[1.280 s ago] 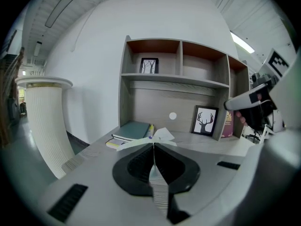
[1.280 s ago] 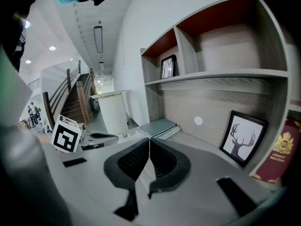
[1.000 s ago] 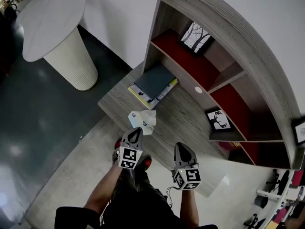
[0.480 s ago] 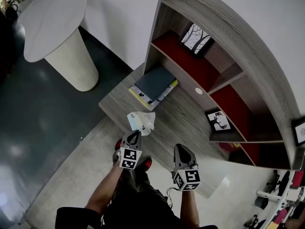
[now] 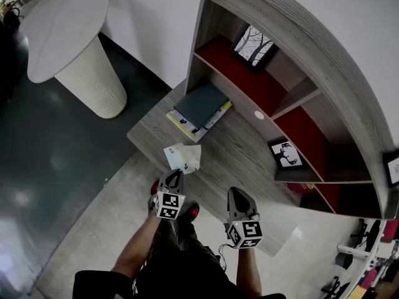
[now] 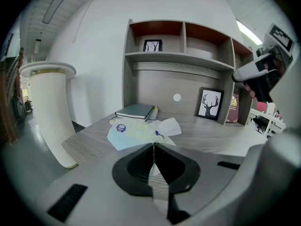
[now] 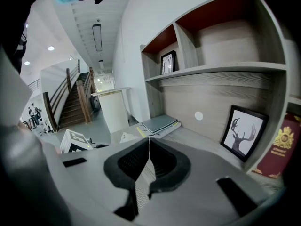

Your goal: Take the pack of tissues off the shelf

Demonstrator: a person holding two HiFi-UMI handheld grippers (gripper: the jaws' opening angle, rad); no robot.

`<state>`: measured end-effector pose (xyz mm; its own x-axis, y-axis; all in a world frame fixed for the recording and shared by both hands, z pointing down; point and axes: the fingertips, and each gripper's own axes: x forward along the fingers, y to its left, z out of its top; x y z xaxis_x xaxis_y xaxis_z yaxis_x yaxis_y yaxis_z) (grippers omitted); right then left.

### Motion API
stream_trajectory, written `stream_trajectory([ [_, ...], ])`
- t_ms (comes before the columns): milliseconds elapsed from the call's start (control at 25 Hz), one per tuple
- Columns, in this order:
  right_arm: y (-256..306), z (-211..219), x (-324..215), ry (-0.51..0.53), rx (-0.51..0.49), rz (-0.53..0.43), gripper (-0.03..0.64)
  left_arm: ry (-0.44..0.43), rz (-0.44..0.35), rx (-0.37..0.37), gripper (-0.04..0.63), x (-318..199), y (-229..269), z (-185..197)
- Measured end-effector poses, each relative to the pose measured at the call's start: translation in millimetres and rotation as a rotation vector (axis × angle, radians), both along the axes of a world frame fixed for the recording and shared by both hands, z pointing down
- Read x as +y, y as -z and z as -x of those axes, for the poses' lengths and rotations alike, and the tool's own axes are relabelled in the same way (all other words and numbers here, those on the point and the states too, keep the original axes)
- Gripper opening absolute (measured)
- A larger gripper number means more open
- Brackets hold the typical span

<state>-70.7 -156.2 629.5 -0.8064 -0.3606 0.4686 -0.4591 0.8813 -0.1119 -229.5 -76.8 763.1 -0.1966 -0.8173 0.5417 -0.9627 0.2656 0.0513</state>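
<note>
The pack of tissues (image 5: 182, 157), a pale blue-white soft wrapper with a loose tissue sticking out, hangs just over the front left part of the grey wooden desk (image 5: 240, 151). My left gripper (image 5: 175, 175) is shut on its near edge. In the left gripper view the pack (image 6: 136, 132) spreads out right beyond the closed tips of the left gripper (image 6: 153, 144). My right gripper (image 5: 237, 195) hovers to the right, near the desk's front edge. In its own view the right gripper (image 7: 149, 138) is shut with nothing in it.
A stack of books (image 5: 201, 106) lies at the desk's back left, under the shelf unit. A deer picture (image 5: 286, 155) leans at the right and a tree picture (image 5: 254, 45) stands on the red shelf. A round white pedestal table (image 5: 68, 36) is on the left.
My left gripper has sunk a little with the pack of tissues, which now sits slightly lower and further left in the head view. The right gripper has not moved.
</note>
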Motion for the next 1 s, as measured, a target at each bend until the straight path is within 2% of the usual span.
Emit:
stream_trajectory([
  [240,-4.1,-1.1,2.1,0.0,0.009,0.01,0.029,0.01,0.025,0.012,0.015,3.3,-5.7,2.5],
  [400,-4.4,2.0,3.3,0.007,0.006,0.009,0.029,0.017,0.045,0.047,0.027,6.2,-13.9,3.2],
  [440,-4.5,2.7,3.7,0.009,0.005,0.01,0.029,0.018,0.04,0.054,0.054,6.0,-14.7,3.5],
  [560,-2.5,4.7,4.4,0.014,-0.002,0.008,0.029,0.032,0.011,0.101,0.19,6.4,-14.8,1.2],
  [640,-1.5,4.6,4.3,0.015,-0.006,0.006,0.029,0.04,0.003,0.123,0.233,7.5,-14.1,-0.6],
  [1000,4.6,-0.1,2.9,0.007,-0.026,0.0,0.029,0.031,-0.046,0.049,0.241,2.4,16.5,2.4],
])
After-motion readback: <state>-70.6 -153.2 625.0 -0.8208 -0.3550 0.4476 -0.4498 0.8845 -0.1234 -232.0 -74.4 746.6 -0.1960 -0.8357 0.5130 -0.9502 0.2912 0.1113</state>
